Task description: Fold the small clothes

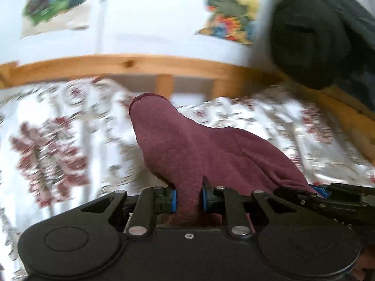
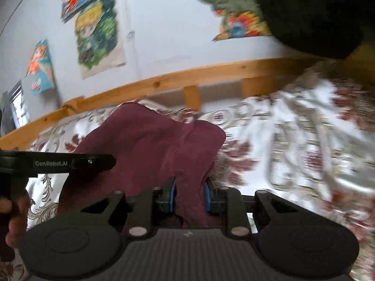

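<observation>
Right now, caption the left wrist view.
Left gripper pinches a maroon garment above a floral bedspread.

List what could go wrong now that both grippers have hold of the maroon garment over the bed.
1. The left gripper and right gripper each pinch only a narrow bunch of the maroon garment; a hard pull might slip it free.
2. The cloth hangs crumpled, so laying it on the floral bedspread could trap creases.
3. The grippers are close together; they might knock each other.
</observation>
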`<state>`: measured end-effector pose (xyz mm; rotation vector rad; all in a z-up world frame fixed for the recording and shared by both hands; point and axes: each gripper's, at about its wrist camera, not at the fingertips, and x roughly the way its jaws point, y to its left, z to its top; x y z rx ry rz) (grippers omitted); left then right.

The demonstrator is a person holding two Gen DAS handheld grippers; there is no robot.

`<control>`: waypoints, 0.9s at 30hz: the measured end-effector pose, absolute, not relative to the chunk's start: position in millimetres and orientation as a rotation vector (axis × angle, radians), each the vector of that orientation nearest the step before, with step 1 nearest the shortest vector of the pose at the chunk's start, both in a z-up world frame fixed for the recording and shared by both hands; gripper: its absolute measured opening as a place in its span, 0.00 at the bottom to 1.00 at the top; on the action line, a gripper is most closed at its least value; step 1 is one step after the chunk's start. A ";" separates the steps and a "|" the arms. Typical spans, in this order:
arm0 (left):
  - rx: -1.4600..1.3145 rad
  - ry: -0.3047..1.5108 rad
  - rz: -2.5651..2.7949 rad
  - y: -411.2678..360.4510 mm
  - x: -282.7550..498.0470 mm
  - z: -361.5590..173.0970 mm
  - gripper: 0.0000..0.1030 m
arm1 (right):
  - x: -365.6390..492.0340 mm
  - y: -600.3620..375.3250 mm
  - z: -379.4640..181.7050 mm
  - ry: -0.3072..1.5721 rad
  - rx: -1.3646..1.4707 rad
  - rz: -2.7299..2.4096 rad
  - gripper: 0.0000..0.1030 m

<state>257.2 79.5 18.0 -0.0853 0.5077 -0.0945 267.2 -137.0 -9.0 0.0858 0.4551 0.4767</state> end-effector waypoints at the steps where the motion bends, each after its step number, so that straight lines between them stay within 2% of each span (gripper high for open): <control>1: -0.097 0.524 -0.073 88.3 259.8 12.4 0.19 | 273.3 -128.2 -12.9 0.471 0.075 0.487 0.25; 6: -0.183 0.628 -0.046 114.3 264.8 -17.4 0.21 | 285.6 -107.1 -38.0 0.548 0.056 0.495 0.27; 9: -0.204 0.640 -0.031 120.2 260.0 -25.5 0.32 | 282.0 -113.3 -47.8 0.575 0.092 0.474 0.33; 11: -0.208 0.656 -0.011 121.3 259.0 -28.4 0.44 | 278.7 -115.0 -50.8 0.579 0.089 0.461 0.38; 13: -0.211 0.673 0.017 121.0 256.8 -28.6 0.54 | 280.1 -117.5 -51.3 0.586 0.096 0.442 0.49; 20: -0.173 0.728 0.113 109.1 237.2 -18.1 0.86 | 269.9 -132.2 -48.0 0.585 0.108 0.410 0.65; 27: -0.181 0.719 0.152 93.2 188.2 5.2 0.98 | 233.4 -154.6 -29.4 0.523 0.111 0.416 0.84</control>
